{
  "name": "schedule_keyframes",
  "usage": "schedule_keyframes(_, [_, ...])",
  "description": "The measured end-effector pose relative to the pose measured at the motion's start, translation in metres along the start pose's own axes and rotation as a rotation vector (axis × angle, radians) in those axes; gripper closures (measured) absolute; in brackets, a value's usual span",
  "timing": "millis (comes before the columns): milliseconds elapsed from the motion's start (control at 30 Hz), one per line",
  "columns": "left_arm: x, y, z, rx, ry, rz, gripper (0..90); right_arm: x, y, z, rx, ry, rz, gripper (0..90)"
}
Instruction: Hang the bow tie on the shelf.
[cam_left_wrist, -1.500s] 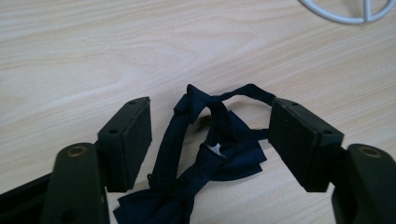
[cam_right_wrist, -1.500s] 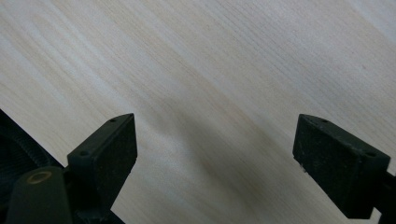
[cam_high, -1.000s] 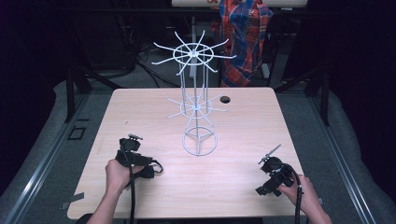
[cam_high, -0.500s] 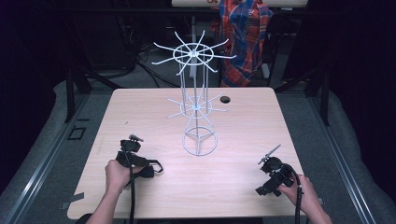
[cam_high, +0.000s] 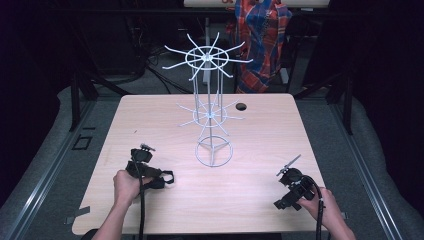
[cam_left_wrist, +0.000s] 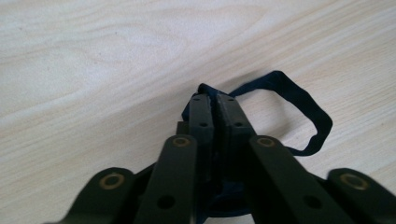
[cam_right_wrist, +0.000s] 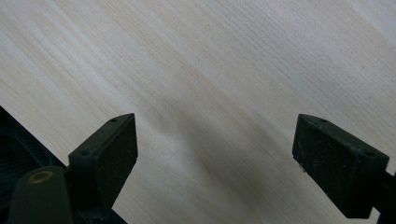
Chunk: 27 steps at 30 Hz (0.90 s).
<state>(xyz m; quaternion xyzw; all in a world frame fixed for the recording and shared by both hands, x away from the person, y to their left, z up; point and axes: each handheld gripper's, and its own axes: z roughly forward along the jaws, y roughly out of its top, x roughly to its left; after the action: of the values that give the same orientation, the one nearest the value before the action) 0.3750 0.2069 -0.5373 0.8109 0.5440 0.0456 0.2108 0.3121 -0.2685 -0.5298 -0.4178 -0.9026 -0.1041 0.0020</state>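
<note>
On the left, the left hand-held gripper (cam_high: 141, 161) sits low over the pale wooden worktop (cam_high: 260, 140), near the front edge. Its jaws are pressed tight together, and they pinch one end of a thin dark band (cam_left_wrist: 299, 109). The rest of the band lies in a loose loop flat on the wood, just past the jaw tips. It looks like a hair band, but I cannot be sure. Pinching just one end lets the loop hang open, which would make it easy to slip over something. In the middle of the worktop stands a tall white wire rack (cam_high: 210, 107). It has a round ring at the bottom and two rings of thin arms that stick out like spokes, one low and one up high. All the arms look bare. My guess is that the band is meant to go on one of those arms, since they are made for hanging things. A small dark hole (cam_high: 241, 106) is in the wood behind the rack. On the right, the right hand-held gripper (cam_high: 290, 172) rests near the front corner with its jaws spread wide and nothing between them, likely waiting its turn.
</note>
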Motion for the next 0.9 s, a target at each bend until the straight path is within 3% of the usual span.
schedule_keyframes(300, [0.001, -0.001, -0.002, -0.003, -0.001, -0.007, 89.8, 0.0, -0.001, 0.0, -0.004, -0.003, 0.005, 14.0])
schedule_keyframes(367, [0.001, 0.0, -0.004, -0.012, 0.015, -0.003, 89.3, 0.0, -0.001, 0.0, -0.005, -0.002, 0.006, 14.0])
schedule_keyframes(400, [0.001, 0.001, -0.005, -0.015, 0.029, 0.003, 77.0, 0.0, -0.001, 0.0, -0.008, 0.0, 0.006, 14.0])
schedule_keyframes(433, [0.001, 0.001, -0.006, -0.021, 0.048, -0.004, 77.0, 0.0, -0.001, 0.0, -0.008, 0.0, 0.006, 14.0])
schedule_keyframes(467, [0.002, 0.003, -0.007, -0.031, 0.08, -0.022, 60.5, 0.0, 0.0, 0.0, -0.005, -0.002, 0.003, 14.0])
schedule_keyframes(633, [0.008, 0.002, -0.004, -0.013, 0.093, -0.061, 46.2, 0.0, 0.0, 0.0, -0.001, 0.007, -0.003, 14.0])
schedule_keyframes(700, [0.016, 0.0, -0.001, 0.016, 0.062, -0.096, 46.0, 0.001, -0.001, 0.001, -0.014, 0.011, 0.009, 14.0])
schedule_keyframes(833, [0.022, -0.002, 0.003, 0.042, 0.024, -0.119, 50.2, 0.001, -0.001, 0.001, -0.012, 0.011, 0.009, 14.0])
schedule_keyframes(900, [0.02, -0.002, 0.004, 0.044, 0.008, -0.116, 59.8, 0.001, -0.001, 0.001, -0.013, 0.011, 0.009, 14.0])
